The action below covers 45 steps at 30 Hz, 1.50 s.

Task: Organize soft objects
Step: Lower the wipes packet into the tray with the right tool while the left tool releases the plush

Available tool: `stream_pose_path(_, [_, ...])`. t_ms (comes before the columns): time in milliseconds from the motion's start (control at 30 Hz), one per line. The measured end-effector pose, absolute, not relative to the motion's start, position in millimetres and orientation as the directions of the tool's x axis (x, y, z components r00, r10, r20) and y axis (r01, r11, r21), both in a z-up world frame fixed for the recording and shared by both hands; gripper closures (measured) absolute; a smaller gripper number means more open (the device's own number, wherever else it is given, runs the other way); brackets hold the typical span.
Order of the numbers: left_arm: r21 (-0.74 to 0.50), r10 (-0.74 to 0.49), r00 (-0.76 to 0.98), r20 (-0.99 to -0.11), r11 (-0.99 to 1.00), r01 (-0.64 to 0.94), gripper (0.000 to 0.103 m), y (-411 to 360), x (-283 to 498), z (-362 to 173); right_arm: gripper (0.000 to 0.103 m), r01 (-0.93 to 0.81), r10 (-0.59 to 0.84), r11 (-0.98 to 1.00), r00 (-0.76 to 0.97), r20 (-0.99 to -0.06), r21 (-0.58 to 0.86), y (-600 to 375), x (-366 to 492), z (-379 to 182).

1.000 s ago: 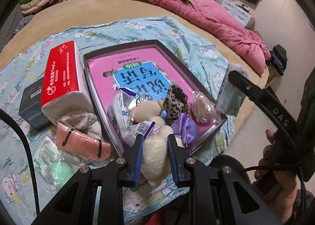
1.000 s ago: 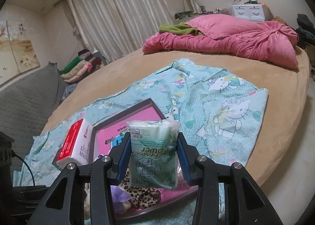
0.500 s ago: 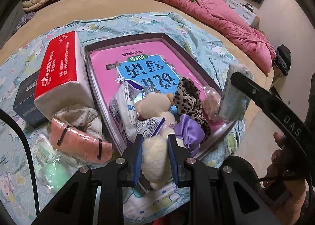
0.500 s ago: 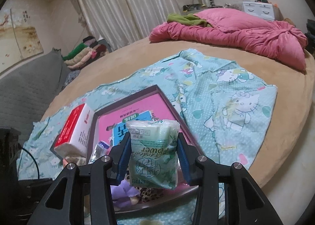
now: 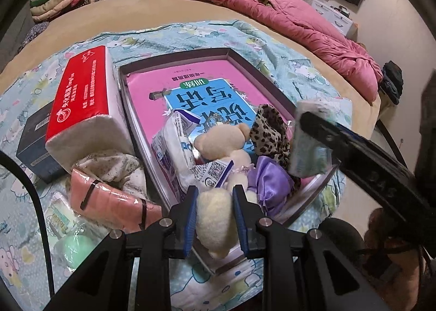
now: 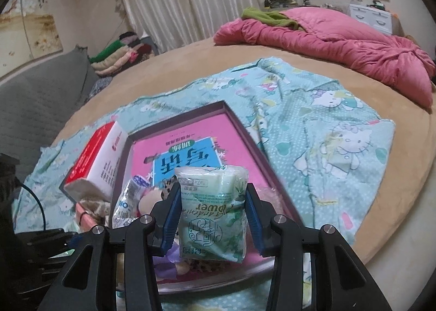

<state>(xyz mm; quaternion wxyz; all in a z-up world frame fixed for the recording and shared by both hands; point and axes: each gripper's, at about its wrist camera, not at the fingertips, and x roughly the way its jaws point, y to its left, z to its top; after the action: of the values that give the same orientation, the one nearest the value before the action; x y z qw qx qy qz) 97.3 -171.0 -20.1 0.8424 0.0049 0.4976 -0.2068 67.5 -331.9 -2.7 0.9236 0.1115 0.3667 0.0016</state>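
Note:
My left gripper (image 5: 215, 218) is shut on a cream plush toy (image 5: 214, 222) at the near edge of the shallow box (image 5: 275, 86) with the pink and blue bottom. In the box lie another cream plush (image 5: 226, 138), a leopard-print scrunchie (image 5: 269, 131), a purple satin scrunchie (image 5: 269, 184) and a white packet (image 5: 174, 145). My right gripper (image 6: 214, 218) is shut on a green tissue pack (image 6: 214, 213) above the box's near right corner; it also shows in the left wrist view, tissue pack (image 5: 309, 142).
A red-topped tissue brick (image 5: 81, 101), a dark box (image 5: 35, 145), a pink pouch (image 5: 109, 202), a patterned cloth (image 5: 114, 166) and a green wrapped item (image 5: 73, 249) lie left of the box on the cartoon-print sheet (image 6: 327, 134). A pink quilt (image 6: 340, 44) lies far back.
The right gripper with the green pack has come down and closer over the box's right corner. The left gripper with the plush has sunk slightly toward the box.

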Motion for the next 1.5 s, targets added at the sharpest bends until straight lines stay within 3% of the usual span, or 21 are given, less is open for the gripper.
stream_pose_path(800, [-0.236,-0.369,0.39,-0.844,0.907,0.348,0.076,-160,88,-26,0.052,0.05,0.083,0.985,0.695,-0.714,0.163,-319,76,-19])
stream_pose_path(1033, [-0.232,-0.365,0.392,-0.845,0.909,0.347,0.075,-159,87,-24,0.04,0.052,0.084,0.983,0.732,-0.676,0.178,-321,70,-10])
stream_pose_path(1133, [-0.24,-0.368,0.385,-0.846,0.909,0.341,0.075,-157,87,-23,0.03,0.059,0.084,0.98,0.744,-0.663,0.19,-323,68,-6])
stream_pose_path(1500, [-0.224,-0.349,0.393,-0.851,0.917,0.331,0.074,-159,87,-15,0.026,0.097,0.083,0.958,0.806,-0.586,0.269,-344,55,11])
